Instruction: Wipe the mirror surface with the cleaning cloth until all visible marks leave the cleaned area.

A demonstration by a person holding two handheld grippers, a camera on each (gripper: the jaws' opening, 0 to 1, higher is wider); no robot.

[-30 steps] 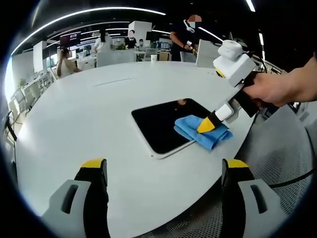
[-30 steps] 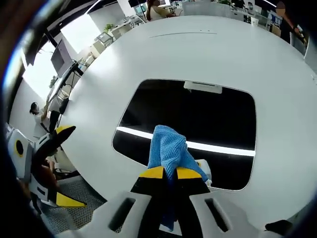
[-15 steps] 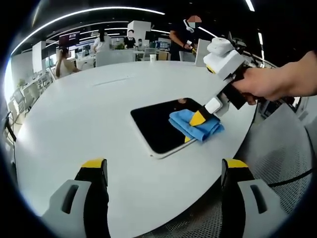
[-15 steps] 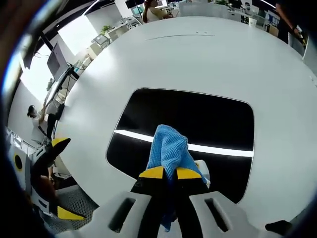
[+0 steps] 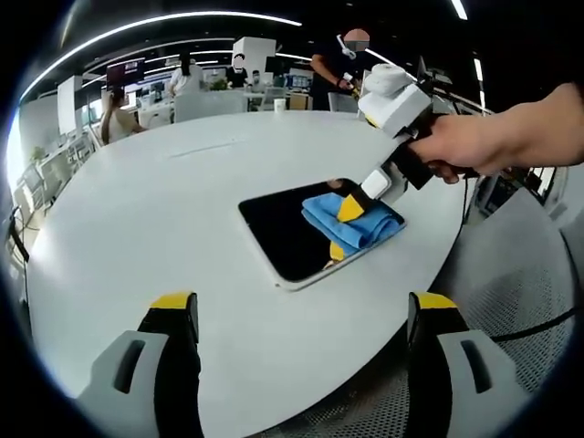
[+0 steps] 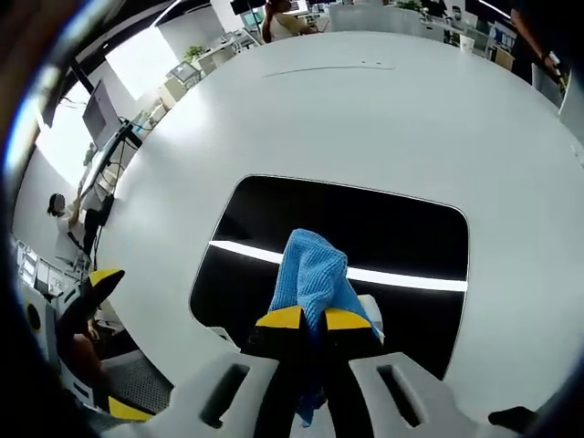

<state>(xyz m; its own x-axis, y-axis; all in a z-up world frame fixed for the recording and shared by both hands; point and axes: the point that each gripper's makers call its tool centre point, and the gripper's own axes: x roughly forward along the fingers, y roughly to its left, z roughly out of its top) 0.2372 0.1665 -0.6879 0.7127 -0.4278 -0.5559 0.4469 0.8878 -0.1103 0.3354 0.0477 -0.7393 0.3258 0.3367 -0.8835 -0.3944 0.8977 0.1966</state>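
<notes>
At centre frame the right gripper clamps the blue cloth against the mirror to wipe it, while the left gripper, jaws apart, waits low over the bench.

A large round white table stands in an open office under curved ceiling light strips. Beyond it are desks, a monitor and bright windows.
</notes>
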